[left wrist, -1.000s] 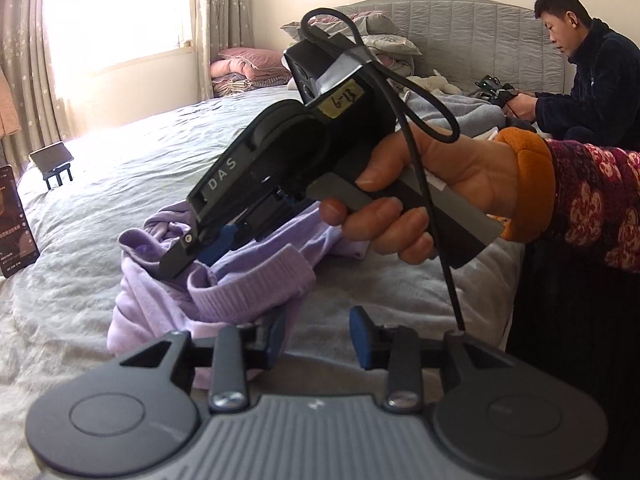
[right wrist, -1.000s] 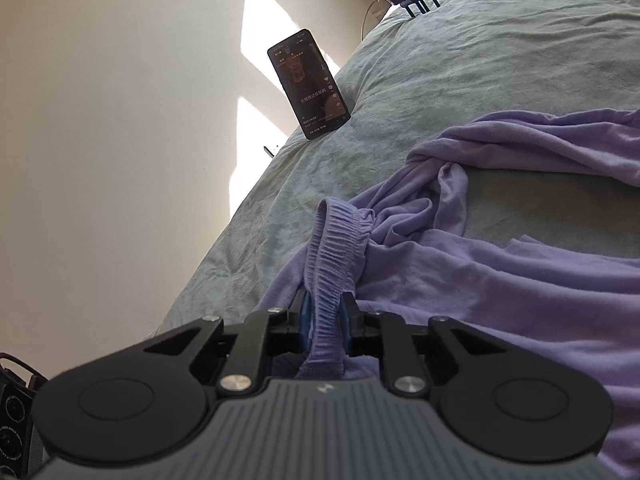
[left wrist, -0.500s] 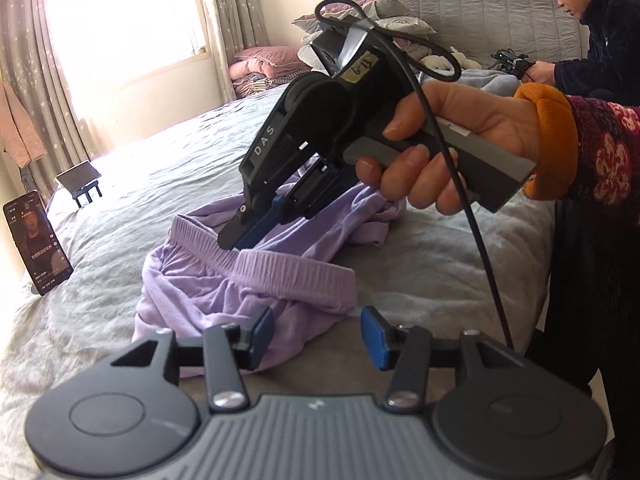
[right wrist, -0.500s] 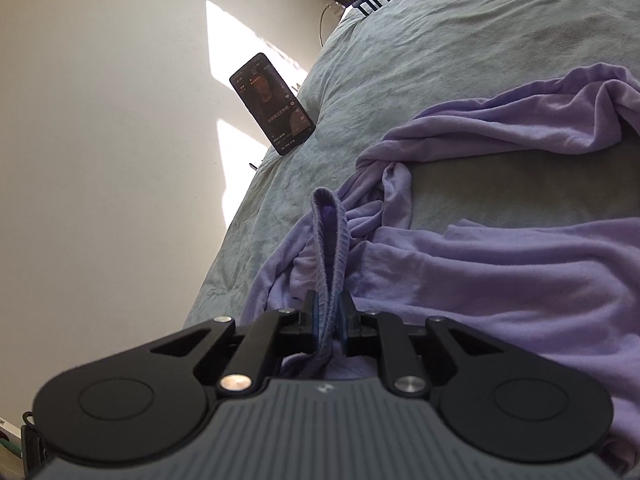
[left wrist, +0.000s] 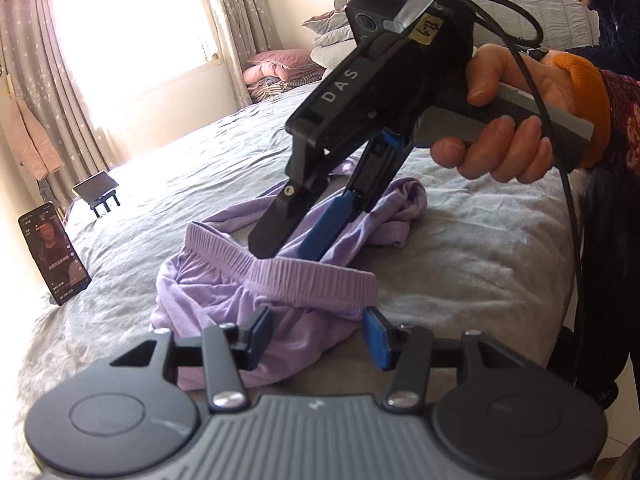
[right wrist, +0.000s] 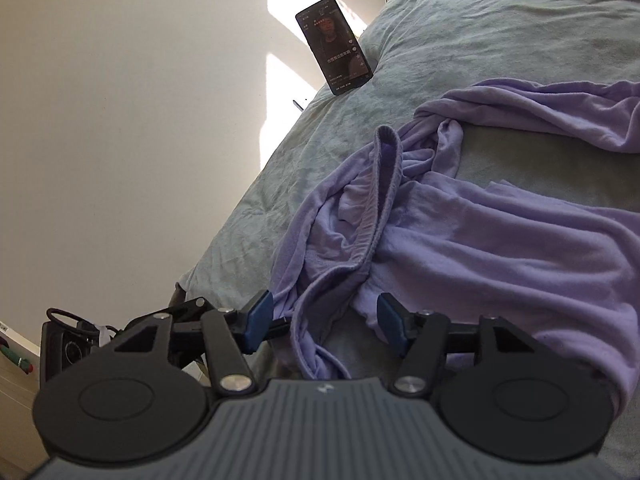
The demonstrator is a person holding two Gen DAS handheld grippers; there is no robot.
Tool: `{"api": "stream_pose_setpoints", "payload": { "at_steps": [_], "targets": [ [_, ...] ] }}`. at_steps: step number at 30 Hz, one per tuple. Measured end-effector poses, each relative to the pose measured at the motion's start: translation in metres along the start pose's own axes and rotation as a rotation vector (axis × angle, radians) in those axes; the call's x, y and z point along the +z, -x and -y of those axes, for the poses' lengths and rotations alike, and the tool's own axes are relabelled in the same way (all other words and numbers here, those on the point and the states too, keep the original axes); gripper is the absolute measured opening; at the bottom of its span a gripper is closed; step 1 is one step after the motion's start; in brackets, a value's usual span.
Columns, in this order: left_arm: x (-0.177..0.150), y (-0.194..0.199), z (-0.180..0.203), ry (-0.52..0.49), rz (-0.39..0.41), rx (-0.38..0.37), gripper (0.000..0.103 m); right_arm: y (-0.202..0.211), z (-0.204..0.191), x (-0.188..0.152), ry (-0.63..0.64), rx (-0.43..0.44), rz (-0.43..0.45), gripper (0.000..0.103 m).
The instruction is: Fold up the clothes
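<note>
The bed (left wrist: 480,248), covered in a grey quilted spread, carries everything here, and the purple trousers (left wrist: 280,320) lie in a loose heap near its foot edge, closest to both grippers. They are not folded: the legs run off in a bunched, twisted trail toward the middle of the bed, crossing one another, and the body of the garment is rumpled with several creases. The ribbed waistband (left wrist: 288,272) is the tidiest part, lying as a curved strip across the top of the heap, with one end standing up in a narrow loop as the right wrist view shows. Judging by this, most of the folding is left: the trousers would need to be spread flat and the legs laid straight together before any neat fold could be made. The right gripper (left wrist: 288,236), held in a hand (left wrist: 508,120) with an orange cuff, points down at the waistband with its tips just above or touching the cloth; its jaws stand wide apart and hold nothing, with a fold of cloth lying between them in its own view. The left gripper (left wrist: 316,332) hovers over the near side of the heap, likewise spread wide and empty. A phone (left wrist: 54,254) stands propped at the far left edge of the bed, well apart from the trousers.
</note>
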State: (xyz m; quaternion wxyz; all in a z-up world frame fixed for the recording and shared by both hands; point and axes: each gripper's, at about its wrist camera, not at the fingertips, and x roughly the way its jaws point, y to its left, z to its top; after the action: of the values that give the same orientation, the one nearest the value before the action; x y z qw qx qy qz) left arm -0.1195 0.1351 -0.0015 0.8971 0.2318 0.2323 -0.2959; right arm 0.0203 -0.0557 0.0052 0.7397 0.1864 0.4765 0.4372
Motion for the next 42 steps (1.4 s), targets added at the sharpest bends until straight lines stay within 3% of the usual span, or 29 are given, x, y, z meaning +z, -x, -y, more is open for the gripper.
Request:
{"api": "stream_pose_setpoints", "payload": {
  "at_steps": [3,5,7,10,13,18,22,27,32,36,38,40,42],
  "targets": [
    [0.0,0.0,0.0,-0.003,0.0,0.0,0.051,-0.003,-0.002,-0.009,0.039,-0.007,-0.052,0.056],
    [0.001,0.0,0.001,-0.005,0.004,0.004,0.051,-0.007,-0.004,-0.013,0.062,-0.011,-0.085,0.045],
    [0.002,0.001,0.002,-0.009,0.012,0.006,0.051,-0.011,-0.005,-0.017,0.079,-0.014,-0.116,0.026],
    [0.003,0.005,0.005,-0.021,0.031,0.012,0.051,-0.008,-0.003,-0.018,0.04,0.019,-0.108,0.017],
    [0.005,0.011,0.009,-0.039,0.074,0.03,0.051,0.001,0.001,-0.013,-0.035,0.081,-0.075,0.014],
    [0.011,0.021,0.021,-0.094,0.151,0.095,0.051,0.008,0.003,-0.005,-0.149,0.175,-0.038,0.014],
    [0.015,0.018,0.032,-0.168,0.162,0.199,0.049,0.01,0.003,-0.001,-0.212,0.216,-0.012,0.014],
    [0.016,0.007,0.034,-0.155,0.122,0.288,0.034,0.013,0.002,0.003,-0.269,0.246,0.014,0.014],
    [0.016,0.0,0.034,-0.131,0.092,0.363,0.007,0.012,0.005,0.006,-0.267,0.25,0.032,0.015],
    [0.015,0.005,0.026,-0.056,0.095,0.355,0.005,0.024,0.006,0.016,-0.216,0.11,0.162,0.02],
    [0.014,0.009,0.022,-0.018,0.099,0.354,0.005,0.028,0.007,0.024,-0.186,0.02,0.222,0.028],
    [0.013,0.01,0.018,0.02,0.101,0.353,0.005,0.028,0.01,0.03,-0.156,-0.058,0.258,0.047],
    [0.012,0.011,0.014,0.058,0.102,0.351,0.005,0.022,0.014,0.034,-0.13,-0.112,0.271,0.048]
  ]
}}
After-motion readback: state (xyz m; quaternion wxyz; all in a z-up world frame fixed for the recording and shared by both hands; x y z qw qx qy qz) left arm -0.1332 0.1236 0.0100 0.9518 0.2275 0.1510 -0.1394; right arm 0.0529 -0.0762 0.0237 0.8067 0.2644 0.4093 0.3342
